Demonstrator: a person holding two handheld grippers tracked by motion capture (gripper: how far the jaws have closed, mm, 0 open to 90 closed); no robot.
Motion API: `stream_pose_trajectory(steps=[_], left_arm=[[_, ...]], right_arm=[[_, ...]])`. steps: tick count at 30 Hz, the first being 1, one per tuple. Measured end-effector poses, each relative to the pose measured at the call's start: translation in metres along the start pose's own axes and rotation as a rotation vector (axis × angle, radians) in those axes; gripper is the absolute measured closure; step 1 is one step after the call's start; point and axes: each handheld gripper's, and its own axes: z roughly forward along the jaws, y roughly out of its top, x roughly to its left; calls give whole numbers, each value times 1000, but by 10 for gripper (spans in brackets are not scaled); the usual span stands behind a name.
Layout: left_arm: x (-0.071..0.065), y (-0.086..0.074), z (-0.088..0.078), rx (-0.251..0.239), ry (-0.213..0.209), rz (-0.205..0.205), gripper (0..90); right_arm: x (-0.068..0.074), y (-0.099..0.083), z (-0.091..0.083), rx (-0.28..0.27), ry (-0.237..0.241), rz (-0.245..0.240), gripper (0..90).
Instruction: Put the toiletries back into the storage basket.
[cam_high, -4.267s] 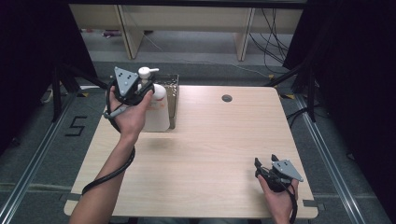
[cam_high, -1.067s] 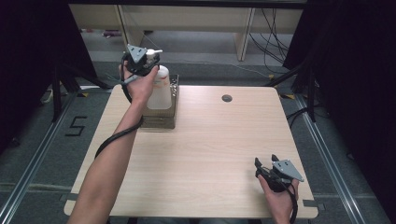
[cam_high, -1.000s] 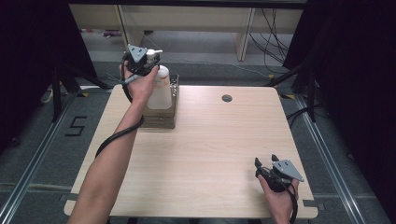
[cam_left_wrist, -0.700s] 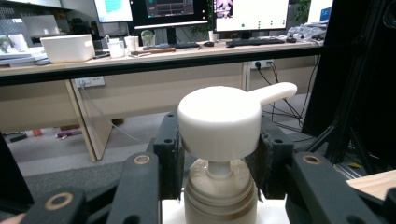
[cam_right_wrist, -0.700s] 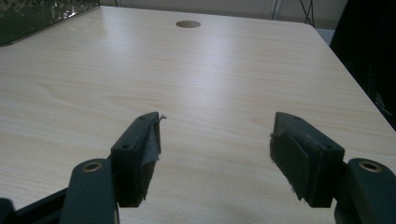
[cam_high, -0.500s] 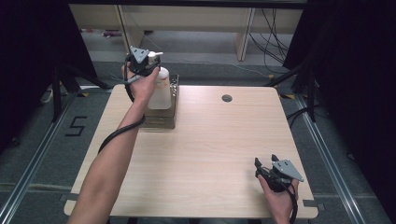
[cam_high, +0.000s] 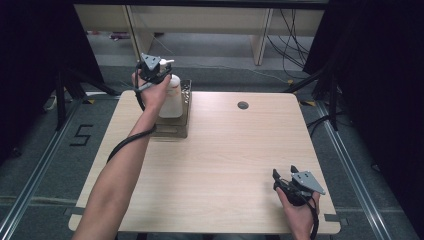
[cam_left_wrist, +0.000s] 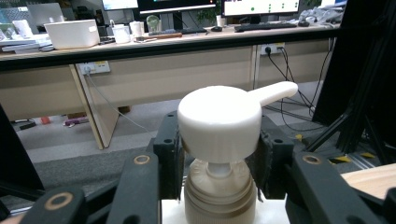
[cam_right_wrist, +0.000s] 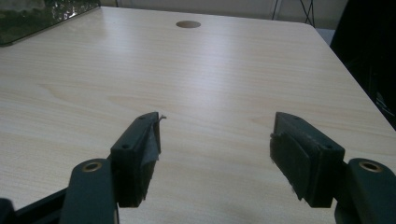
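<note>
— Two grippers at work; where do they sit against the table's edges?

— At the far left corner of the table (cam_high: 220, 150), the left gripper (cam_high: 152, 70) is up at a white pump bottle (cam_high: 171, 95). The right gripper (cam_high: 290, 182) rests low near the near right corner, close to the front edge.

— How much open room lies between them?

— Bare wood fills the middle and right of the top, broken by a round grommet hole (cam_high: 243, 105) near the far edge. The two grippers are well apart.

— Where does the bottle stand, and how is it turned?

— Upright in a dark tray (cam_high: 172, 127) at the far left edge, long axis vertical. From the left gripper view, its pump head (cam_left_wrist: 219, 116) sits between the jaws and the spout (cam_left_wrist: 273, 92) points to the right, slightly upward, away from the camera.

— And the jaws?

— The left gripper's pads press both sides of the pump head, holding it. The right gripper (cam_right_wrist: 215, 140) stands wide, nothing between its jaws, just over the tabletop.
</note>
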Motion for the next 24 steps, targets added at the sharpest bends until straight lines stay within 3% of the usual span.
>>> stream_pose_trajectory(steps=[1, 2, 7, 15, 17, 18, 24], left_arm=[[0, -1, 1, 2, 1, -1, 591], [0, -3, 2, 3, 0, -4, 591], [-1, -7, 5, 4, -6, -4, 591], [0, -15, 8, 8, -1, -6, 590], [0, -14, 9, 2, -5, 11, 590], [0, -14, 9, 2, -7, 15, 590], [1, -13, 10, 13, -6, 16, 588]], right_arm=[[1, 0, 0, 2, 6, 28, 338], [0, -1, 1, -3, -3, 10, 338], [1, -1, 0, 5, -13, 15, 337], [1, 0, 0, -1, 2, 18, 336], [1, 0, 0, 2, 12, 27, 336], [0, 0, 0, 2, 5, -1, 336], [-1, 0, 1, -14, 7, -14, 335]])
